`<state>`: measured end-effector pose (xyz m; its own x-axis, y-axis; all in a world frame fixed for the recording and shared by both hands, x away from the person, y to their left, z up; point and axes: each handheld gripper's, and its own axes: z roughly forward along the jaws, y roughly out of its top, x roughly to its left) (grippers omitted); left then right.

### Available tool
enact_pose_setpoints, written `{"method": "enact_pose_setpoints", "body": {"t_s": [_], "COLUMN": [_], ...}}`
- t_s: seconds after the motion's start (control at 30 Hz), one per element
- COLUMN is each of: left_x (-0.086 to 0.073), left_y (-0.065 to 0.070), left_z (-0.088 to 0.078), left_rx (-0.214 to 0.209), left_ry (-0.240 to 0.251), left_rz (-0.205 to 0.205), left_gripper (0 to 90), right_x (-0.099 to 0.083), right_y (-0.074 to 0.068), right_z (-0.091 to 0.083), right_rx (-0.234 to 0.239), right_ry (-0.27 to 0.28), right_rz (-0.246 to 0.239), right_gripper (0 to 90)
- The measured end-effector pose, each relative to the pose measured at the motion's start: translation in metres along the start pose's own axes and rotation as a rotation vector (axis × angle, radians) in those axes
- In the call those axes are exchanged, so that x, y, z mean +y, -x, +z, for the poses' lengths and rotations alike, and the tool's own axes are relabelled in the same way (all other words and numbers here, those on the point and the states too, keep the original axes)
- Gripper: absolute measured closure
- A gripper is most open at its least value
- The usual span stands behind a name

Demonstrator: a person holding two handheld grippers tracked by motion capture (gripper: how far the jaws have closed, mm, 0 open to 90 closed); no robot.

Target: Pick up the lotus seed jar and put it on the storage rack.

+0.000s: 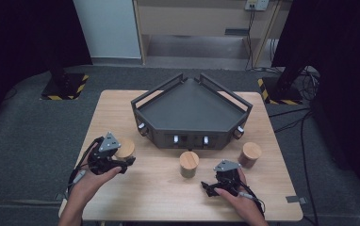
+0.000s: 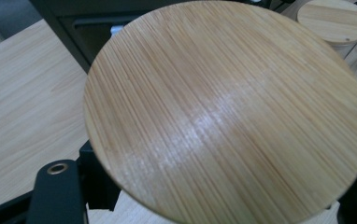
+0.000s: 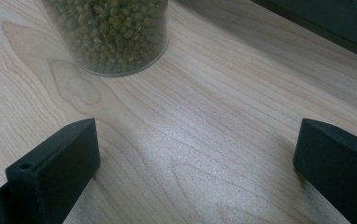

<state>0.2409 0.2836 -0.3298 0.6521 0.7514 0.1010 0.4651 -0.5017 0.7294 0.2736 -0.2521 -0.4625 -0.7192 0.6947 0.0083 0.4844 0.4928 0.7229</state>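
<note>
Bamboo-lidded jar (image 1: 124, 149) at the left of the high view sits pinched in the left gripper (image 1: 121, 162), so I'd lift it straight and level toward the dark tray (image 1: 192, 110), while the right gripper (image 1: 209, 187) rests spread at lower right.

The left claw (image 1: 121, 162) sits clamped at near left, while the right claw (image 1: 209, 188) rests with jaws spread wide at near right.
</note>
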Motion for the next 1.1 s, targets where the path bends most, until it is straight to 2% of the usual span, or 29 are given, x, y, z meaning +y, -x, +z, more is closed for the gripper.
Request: {"method": "enact_pose_setpoints", "body": {"t_s": [0.3, 0.57, 1.1], "left_x": [0.016, 0.030, 0.056], "left_y": [-0.001, -0.006, -0.015], "left_z": [0.002, 0.003, 0.011], "left_rx": [-0.002, -0.005, -0.020], "left_ry": [0.003, -0.012, -0.008], "left_rz": [0.012, 0.018, 0.031], "left_gripper": [24.0, 24.0, 24.0], "right_x": [0.000, 0.000, 0.000], "right_y": [0.000, 0.000, 0.000], "right_z": [0.000, 0.000, 0.000], "right_rx": [0.000, 0.000, 0.000], "right_ry": [0.000, 0.000, 0.000], "right_rz": [0.000, -0.001, -0.001], "right_gripper": [0.7, 0.7, 0.7]}}
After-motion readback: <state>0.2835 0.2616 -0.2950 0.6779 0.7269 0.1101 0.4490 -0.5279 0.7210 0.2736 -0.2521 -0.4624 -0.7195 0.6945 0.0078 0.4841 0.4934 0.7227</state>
